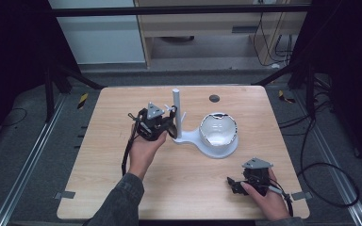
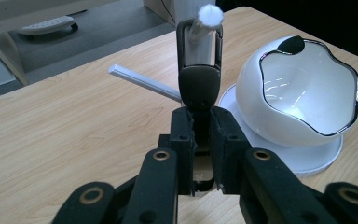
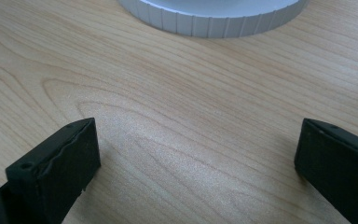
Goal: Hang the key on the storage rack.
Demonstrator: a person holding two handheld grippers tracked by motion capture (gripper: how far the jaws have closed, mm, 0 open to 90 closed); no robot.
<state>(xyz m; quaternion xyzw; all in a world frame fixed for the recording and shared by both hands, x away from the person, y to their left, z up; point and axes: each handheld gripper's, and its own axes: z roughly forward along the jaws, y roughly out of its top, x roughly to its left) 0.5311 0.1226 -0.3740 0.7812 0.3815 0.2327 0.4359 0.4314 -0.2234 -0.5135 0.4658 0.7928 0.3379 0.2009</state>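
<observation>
- My left tool point(image 2: 200, 135) has its jaws pinched tight on a dark clip point(image 2: 199, 70), a rounded body topped by a rectangular metal loop
- The loop sits around a slanted white peg point(image 2: 204, 24) on the stand's post point(image 1: 176, 110); a second peg point(image 2: 144, 82) sticks out to the side
- Just beside it a glossy white bowl point(image 2: 303, 93) with a wavy chrome rim rests tilted on the stand's round base point(image 2: 317, 156)
- My right tool point(image 3: 196, 158) hangs wide open, gripping nothing, low over the pale wood-grain surface point(image 3: 177, 107), near the base's ribbed edge point(image 3: 214, 21)
</observation>
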